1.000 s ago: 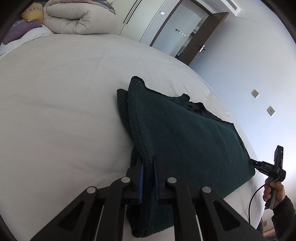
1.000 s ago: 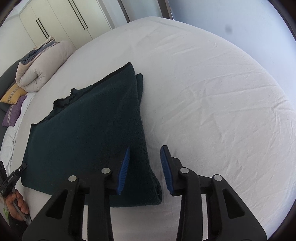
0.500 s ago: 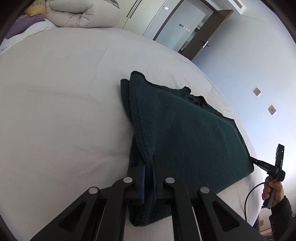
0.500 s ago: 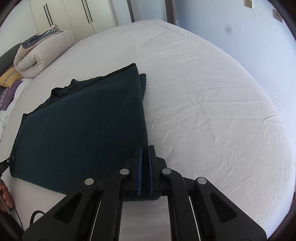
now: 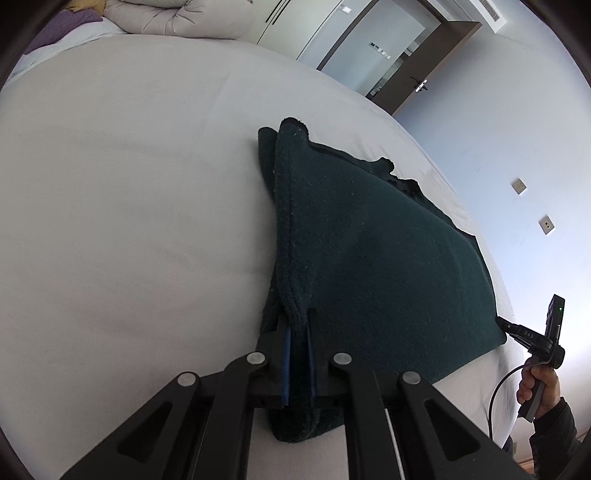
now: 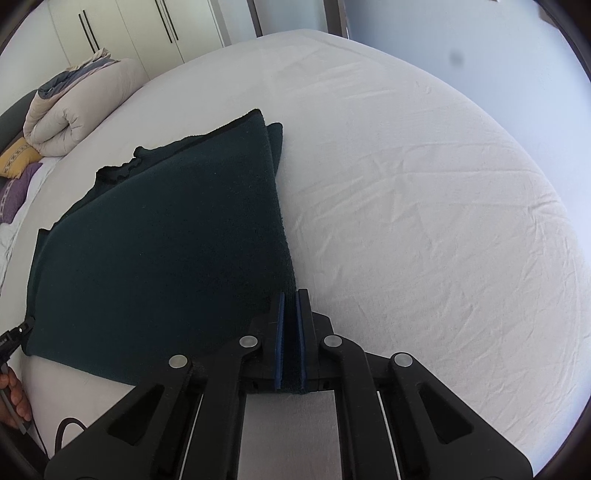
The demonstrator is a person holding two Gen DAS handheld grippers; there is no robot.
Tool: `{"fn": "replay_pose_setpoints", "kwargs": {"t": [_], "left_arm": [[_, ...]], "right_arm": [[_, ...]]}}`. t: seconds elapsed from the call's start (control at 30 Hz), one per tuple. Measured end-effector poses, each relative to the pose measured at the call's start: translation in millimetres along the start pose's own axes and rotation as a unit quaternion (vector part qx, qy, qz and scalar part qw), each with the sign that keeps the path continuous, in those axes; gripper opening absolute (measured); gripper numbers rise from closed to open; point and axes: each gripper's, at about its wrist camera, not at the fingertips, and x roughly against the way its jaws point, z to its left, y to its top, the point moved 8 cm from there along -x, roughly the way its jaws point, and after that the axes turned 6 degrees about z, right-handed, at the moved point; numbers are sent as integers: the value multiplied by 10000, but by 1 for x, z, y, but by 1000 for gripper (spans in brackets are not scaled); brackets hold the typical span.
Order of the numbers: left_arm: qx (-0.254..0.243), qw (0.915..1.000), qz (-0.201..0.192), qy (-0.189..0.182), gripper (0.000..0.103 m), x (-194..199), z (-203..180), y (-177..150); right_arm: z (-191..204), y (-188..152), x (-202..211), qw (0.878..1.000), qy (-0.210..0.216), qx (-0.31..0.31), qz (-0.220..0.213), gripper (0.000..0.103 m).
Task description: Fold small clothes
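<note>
Left claw (image 5: 298,325): I see it clenched on the cloth's (image 5: 369,266) near left corner.
Right claw (image 6: 290,306): clenched on the near right corner.
Cloth: dark green, folded, flat on the bed (image 6: 424,192).
Left view only: open door (image 5: 413,77), my right hand (image 5: 537,384).
Right view only: wardrobe (image 6: 122,29).

I see a bed (image 6: 424,192) under a white fitted sheet (image 5: 122,206), smooth to the left of my left tool, lightly creased ahead and right of my right tool. Directly on it, spread between the two tools, lies a dark green fleece garment (image 5: 369,266), doubled over, its folded edges running straight ahead from each tool. Far ahead-left of both tools, at the bed's head end: a rolled beige duvet (image 6: 70,114), a yellow cushion (image 6: 18,157) and a purple cushion (image 6: 14,192).
</note>
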Motion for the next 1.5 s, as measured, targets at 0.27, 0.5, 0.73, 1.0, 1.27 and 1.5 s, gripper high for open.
{"fn": "replay_pose_setpoints", "kwargs": {"t": [0.27, 0.5, 0.73, 1.0, 1.27, 1.5], "left_arm": [[-67, 9997, -177, 126, 26, 15, -7, 7], [-517, 9895, -983, 929, 56, 53, -19, 42], [-1336, 9863, -881, 400, 66, 6, -68, 89], [-1274, 9911, -346, 179, 68, -50, -58, 79], [-1102, 9927, -359, 324, 68, -51, -44, 78], [-1040, 9932, -364, 376, 69, -50, -42, 78]], "right_arm": [[-19, 0, 28, 9973, 302, -660, -129, 44], [26, 37, 71, 9921, 870, -341, -836, 63], [156, 92, 14, 9759, 2124, 58, -491, 62], [169, 134, -85, 9688, 2243, -1051, -104, 59], [46, 100, -87, 9460, 2094, -2394, -622, 0], [-12, 66, -53, 9462, 1489, -2734, -882, 2]]}}
